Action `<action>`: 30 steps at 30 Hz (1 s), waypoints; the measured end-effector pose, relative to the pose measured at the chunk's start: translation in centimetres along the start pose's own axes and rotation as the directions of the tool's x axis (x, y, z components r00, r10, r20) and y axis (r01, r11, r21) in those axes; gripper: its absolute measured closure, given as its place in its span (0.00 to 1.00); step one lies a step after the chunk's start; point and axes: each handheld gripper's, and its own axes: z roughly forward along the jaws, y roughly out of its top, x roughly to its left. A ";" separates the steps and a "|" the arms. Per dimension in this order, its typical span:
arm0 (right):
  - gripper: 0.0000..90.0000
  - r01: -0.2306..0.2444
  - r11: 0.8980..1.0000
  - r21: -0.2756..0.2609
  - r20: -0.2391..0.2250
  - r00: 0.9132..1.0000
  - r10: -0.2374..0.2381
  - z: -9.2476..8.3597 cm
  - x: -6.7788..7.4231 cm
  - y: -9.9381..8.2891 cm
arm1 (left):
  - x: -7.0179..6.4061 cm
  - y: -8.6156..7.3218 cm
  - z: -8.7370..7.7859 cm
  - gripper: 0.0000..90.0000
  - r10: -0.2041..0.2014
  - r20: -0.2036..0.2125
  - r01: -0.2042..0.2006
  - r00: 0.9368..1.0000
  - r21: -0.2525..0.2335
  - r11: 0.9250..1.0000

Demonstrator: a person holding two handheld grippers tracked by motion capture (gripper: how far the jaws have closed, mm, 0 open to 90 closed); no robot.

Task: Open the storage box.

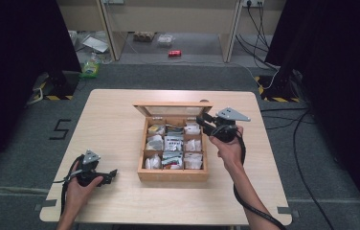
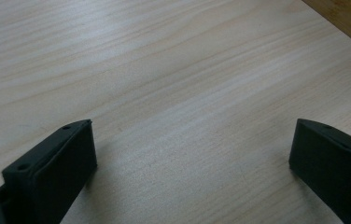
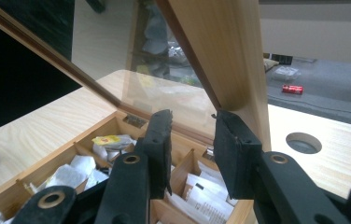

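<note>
A wooden tea box [image 1: 172, 176] stands mid-table, its compartments full of packets [image 1: 173, 143]. Its glass-paned lid [image 1: 173, 104] is raised at the back. My right gripper [image 1: 201, 120] hovers over the box's back right corner, pointing left at the lid. In the right gripper view the jaws [image 3: 193, 135] stand moderately apart with nothing pressed between them. The tip of the right-hand jaw sits against the lower edge of the lid's wooden frame [image 3: 225, 51], above the packets [image 3: 71, 175]. My left gripper [image 1: 112, 174] rests low near the table's front left, open [image 2: 192, 154] over bare wood.
A round cable hole [image 3: 303, 142] is cut in the tabletop beyond the box. A corner of the box [image 2: 346, 18] shows in the left gripper view. On the floor behind the table lie a red can [image 1: 174, 53] and other clutter.
</note>
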 end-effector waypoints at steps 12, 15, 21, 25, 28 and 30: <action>0.72 -0.013 1.000 0.011 0.043 0.999 0.012 1.8 -0.9 1.3 | 0.0 0.0 0.0 0.00 0.000 0.000 0.000 1.000 0.000 1.000; 0.72 -0.007 1.000 0.018 0.060 0.998 0.006 2.2 -1.0 1.6 | 0.0 0.0 0.0 0.00 0.000 -0.001 0.000 1.000 -0.001 1.000; 0.70 -0.004 0.999 0.035 0.096 0.995 0.001 3.4 -1.2 2.2 | 0.0 0.0 0.0 0.00 0.001 -0.001 -0.001 1.000 0.000 1.000; 0.69 -0.007 0.999 0.054 0.126 0.992 0.000 4.2 -1.5 2.3 | 0.0 0.0 0.0 0.00 0.001 -0.001 -0.001 1.000 0.000 1.000; 0.68 -0.012 0.998 0.061 0.135 0.991 0.004 4.7 -1.6 2.4 | 0.0 0.0 0.0 0.00 0.002 -0.001 -0.002 1.000 0.000 1.000; 0.68 -0.010 0.998 0.065 0.132 0.991 0.002 4.9 -1.5 2.3 | 0.0 0.0 0.0 0.00 0.002 -0.001 -0.002 1.000 0.000 1.000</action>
